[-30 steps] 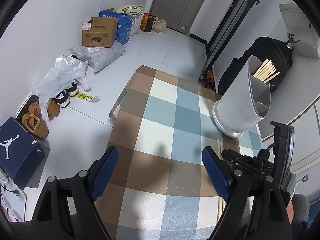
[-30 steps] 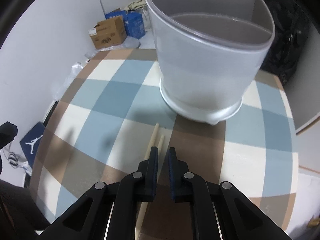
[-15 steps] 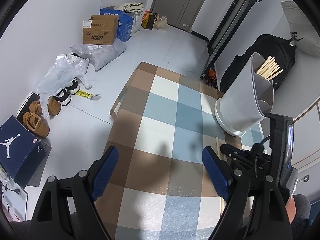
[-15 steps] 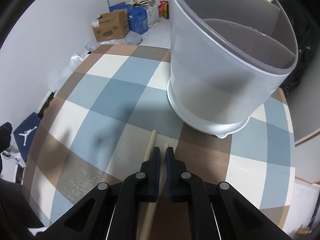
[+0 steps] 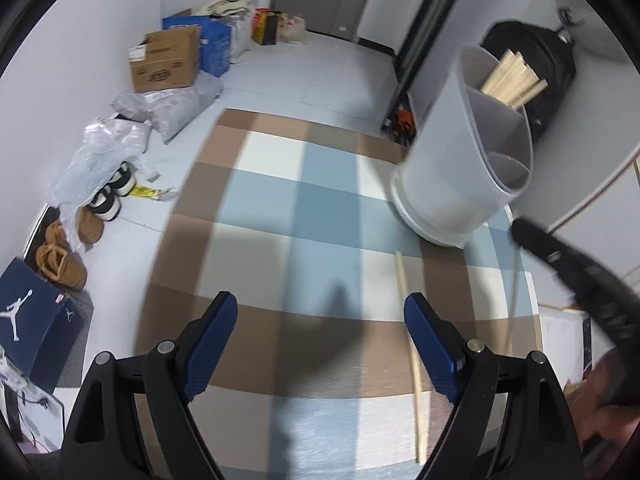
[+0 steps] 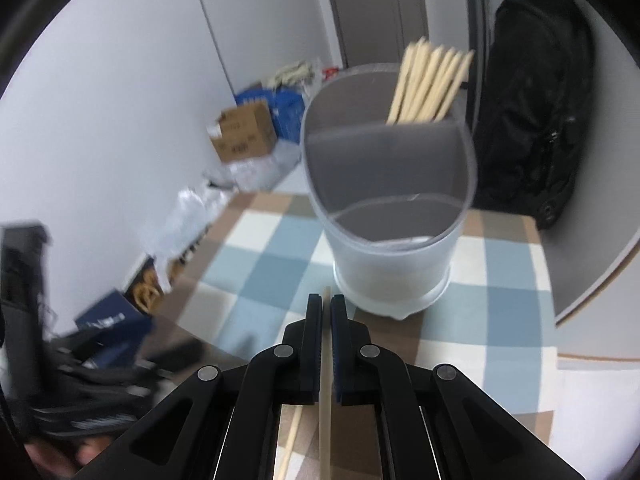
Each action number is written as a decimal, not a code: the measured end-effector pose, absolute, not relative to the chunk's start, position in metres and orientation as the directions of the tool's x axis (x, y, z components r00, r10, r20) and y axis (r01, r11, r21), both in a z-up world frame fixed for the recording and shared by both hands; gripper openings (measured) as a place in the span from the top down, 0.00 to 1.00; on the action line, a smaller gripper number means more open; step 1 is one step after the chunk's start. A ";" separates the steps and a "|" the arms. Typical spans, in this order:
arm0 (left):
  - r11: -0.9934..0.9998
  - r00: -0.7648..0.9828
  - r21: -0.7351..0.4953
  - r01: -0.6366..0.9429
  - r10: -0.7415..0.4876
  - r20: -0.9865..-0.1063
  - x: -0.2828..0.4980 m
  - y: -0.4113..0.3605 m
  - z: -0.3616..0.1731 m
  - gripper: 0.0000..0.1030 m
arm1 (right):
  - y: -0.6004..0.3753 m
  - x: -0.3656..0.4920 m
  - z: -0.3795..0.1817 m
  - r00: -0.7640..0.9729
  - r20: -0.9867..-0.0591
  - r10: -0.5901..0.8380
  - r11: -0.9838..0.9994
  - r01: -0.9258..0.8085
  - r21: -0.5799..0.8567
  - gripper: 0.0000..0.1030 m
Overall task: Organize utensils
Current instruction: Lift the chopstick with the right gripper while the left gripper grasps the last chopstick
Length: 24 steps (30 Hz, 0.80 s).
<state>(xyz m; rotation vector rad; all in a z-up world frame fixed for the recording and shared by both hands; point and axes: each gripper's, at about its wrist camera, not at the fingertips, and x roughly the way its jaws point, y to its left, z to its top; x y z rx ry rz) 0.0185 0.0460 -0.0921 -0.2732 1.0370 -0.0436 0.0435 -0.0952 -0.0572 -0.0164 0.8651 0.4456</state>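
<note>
— Checked cloth (image 5: 280, 208) is covering the whole tabletop, blue, brown and cream squares, and off to the left the floor is crowded with a cardboard box (image 5: 164, 60), shoes and a dark blue shoebox (image 5: 36, 316). What is the left gripper (image 5: 320, 340) doing?

— It is hanging over the cloth with its blue pads wide apart and nothing between them. One wooden chopstick (image 5: 410, 354) is lying on the cloth just inside its right-hand pad, long axis running away from the person toward the holder.

— So that one is closer to the left hand?

— I would judge so. It is lying almost in line with the way that gripper is pointing, so the jaws would be closing across its thin width, not along it.

— And further right?

— The white utensil holder (image 6: 384, 216) is standing upright at the far right of the table, split into compartments. A bundle of chopsticks (image 6: 430, 80) is sticking up out of the rear compartment; the two nearer ones look empty.

— The right gripper (image 6: 326, 308)?

— Clenched on a second chopstick (image 6: 325, 384), pinched lengthwise between the pads, its tip poking out just ahead of them and pointing at the holder's base. The holder is sitting straight ahead and slightly right.

— What does the next move turn on, then?

— As I read it, the stick is lying nearly level while the rear compartment opens upward, beyond the front ones. It would need tipping upright and carrying over the near rim.
</note>
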 end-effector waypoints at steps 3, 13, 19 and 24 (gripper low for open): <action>0.969 0.474 -0.239 -0.061 -0.182 -0.862 0.026 0.030 -0.098 0.20 | -0.116 0.040 -0.041 0.581 -0.707 0.403 0.905 -0.369 0.212 0.97; 0.977 0.378 -0.207 -0.046 -0.174 -0.909 0.043 0.000 -0.116 0.20 | -0.182 0.040 -0.031 0.621 -0.643 0.448 0.893 -0.287 0.346 0.97; 0.982 0.363 -0.187 -0.026 -0.165 -0.917 0.051 -0.009 -0.121 0.20 | -0.198 0.037 -0.023 0.640 -0.609 0.469 0.882 -0.296 0.368 0.97; 0.986 0.338 -0.166 -0.028 -0.147 -0.930 0.064 -0.011 -0.130 0.33 | -0.206 0.036 -0.020 0.646 -0.589 0.486 0.871 -0.301 0.388 0.96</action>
